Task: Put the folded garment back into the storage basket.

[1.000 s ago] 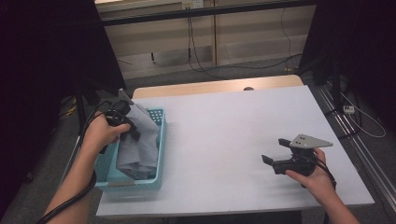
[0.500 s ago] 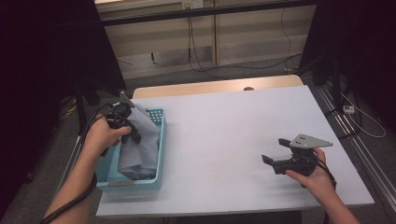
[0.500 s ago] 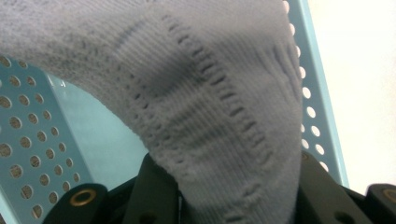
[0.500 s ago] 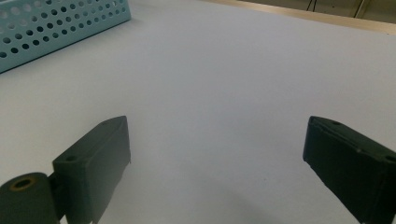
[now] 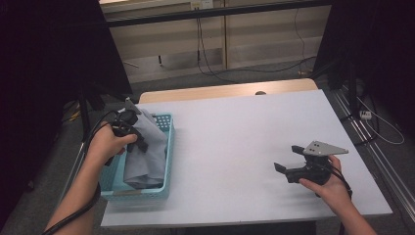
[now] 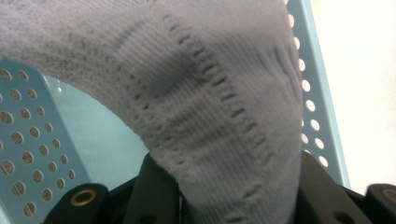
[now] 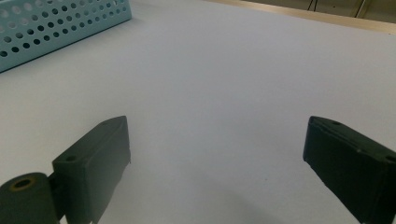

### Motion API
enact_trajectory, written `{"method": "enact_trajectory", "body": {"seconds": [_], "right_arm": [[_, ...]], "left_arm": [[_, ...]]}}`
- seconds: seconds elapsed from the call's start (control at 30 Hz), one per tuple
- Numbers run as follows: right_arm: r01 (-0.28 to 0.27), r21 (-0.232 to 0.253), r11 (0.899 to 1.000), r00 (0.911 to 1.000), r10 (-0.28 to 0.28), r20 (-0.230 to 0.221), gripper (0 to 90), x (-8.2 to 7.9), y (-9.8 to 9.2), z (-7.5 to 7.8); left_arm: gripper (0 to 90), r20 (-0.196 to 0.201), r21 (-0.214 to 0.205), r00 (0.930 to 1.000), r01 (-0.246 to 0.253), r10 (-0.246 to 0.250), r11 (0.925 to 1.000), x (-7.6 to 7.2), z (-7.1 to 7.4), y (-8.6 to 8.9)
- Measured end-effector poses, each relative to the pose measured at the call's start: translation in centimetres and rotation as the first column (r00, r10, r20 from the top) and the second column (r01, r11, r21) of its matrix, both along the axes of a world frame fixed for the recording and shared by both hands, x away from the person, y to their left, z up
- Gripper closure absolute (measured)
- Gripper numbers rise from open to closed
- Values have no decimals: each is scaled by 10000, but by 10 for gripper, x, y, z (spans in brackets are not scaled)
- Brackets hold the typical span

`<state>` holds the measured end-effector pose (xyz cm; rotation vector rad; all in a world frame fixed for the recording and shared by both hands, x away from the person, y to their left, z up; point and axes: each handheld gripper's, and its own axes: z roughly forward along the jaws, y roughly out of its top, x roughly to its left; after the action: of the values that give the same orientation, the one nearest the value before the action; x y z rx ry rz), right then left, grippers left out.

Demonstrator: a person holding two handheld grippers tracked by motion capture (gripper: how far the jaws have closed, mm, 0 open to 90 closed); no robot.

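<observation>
A grey knitted garment (image 5: 147, 149) hangs out of a light blue perforated basket (image 5: 164, 147) at the table's left edge. My left gripper (image 5: 139, 142) is shut on its upper part and holds it lifted above the basket. In the left gripper view the grey knit (image 6: 219, 107) runs down between the two black jaws, with the basket's wall (image 6: 28, 154) behind it. My right gripper (image 5: 286, 159) rests low over the white table at the right, open, with nothing between its jaws. The right gripper view has its fingers (image 7: 100, 154) wide apart over bare tabletop.
The white table (image 5: 235, 147) stretches between the basket and my right hand. The basket's corner (image 7: 56, 23) is at the top left of the right gripper view. A wooden strip (image 5: 220, 90) lines the table's far edge, with cables (image 5: 205, 49) on the floor beyond.
My left gripper has lifted the grey garment slightly higher and shifted it a little over the basket. The right gripper has stayed still.
</observation>
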<state>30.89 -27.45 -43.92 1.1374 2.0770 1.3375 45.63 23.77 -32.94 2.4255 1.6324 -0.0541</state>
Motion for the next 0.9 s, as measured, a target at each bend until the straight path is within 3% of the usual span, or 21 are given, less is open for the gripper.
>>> {"method": "enact_trajectory", "body": {"seconds": [0.9], "right_arm": [[13,15,10000,10000,-13,13,74,0,0,0]], "left_arm": [[699,-93,-194,9996,254,-256,9995,-11,-2,2]]}}
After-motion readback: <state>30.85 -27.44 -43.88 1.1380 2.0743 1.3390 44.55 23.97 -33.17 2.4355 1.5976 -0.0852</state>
